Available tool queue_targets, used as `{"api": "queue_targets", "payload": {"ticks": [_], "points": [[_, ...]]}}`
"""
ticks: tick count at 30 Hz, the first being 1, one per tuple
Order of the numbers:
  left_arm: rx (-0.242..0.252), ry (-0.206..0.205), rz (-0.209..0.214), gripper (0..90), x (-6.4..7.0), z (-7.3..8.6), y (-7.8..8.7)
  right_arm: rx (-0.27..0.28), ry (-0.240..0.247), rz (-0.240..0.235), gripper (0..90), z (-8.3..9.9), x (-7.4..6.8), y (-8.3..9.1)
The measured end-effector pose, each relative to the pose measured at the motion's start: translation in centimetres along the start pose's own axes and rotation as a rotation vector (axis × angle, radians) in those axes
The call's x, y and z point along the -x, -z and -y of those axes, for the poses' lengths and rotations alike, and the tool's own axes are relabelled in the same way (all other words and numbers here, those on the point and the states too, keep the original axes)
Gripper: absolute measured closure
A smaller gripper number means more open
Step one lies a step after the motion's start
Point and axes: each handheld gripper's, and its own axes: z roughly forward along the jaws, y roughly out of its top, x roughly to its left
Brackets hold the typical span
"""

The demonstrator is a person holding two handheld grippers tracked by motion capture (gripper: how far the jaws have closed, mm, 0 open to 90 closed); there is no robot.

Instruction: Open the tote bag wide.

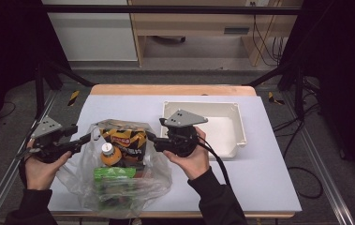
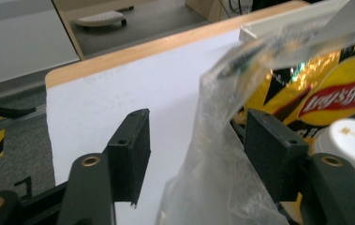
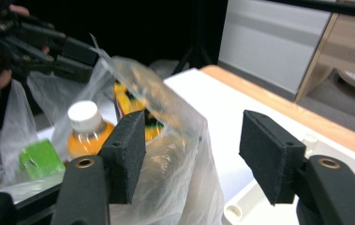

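A clear plastic bag (image 1: pixel 119 187) lies on the white table, its mouth facing away from the person. Inside are a yellow and black chips bag (image 1: pixel 124 140), an orange drink bottle (image 1: pixel 110 154) with a white cap, and a green pack (image 1: pixel 114 176). My left gripper (image 1: pixel 87 137) is at the left side of the mouth, open, with the bag's film (image 2: pixel 217 140) between its jaws and the chips bag (image 2: pixel 334 89) just beyond. My right gripper (image 1: pixel 152 140) is at the right side, also open, with the bag's film (image 3: pixel 175 154) against its left jaw.
A white tray (image 1: pixel 238 126) stands at the back right, just behind the right hand; its corner (image 3: pixel 240 208) shows below the right jaw. The white table top (image 1: pixel 259 178) stretches right of the bag. A metal frame runs along both table sides.
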Motion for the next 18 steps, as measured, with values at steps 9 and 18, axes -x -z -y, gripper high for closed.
{"api": "queue_targets", "payload": {"ticks": [9,18], "points": [[-0.054,0.007,0.017,67.9,0.3,1.3,-1.7,-0.092,-0.009,-0.006,55.0,2.4,0.0,-1.0],[0.011,0.014,0.015,90.0,0.2,0.5,-0.1,-0.156,0.003,-0.039,90.0,2.7,0.1,-1.8]]}}
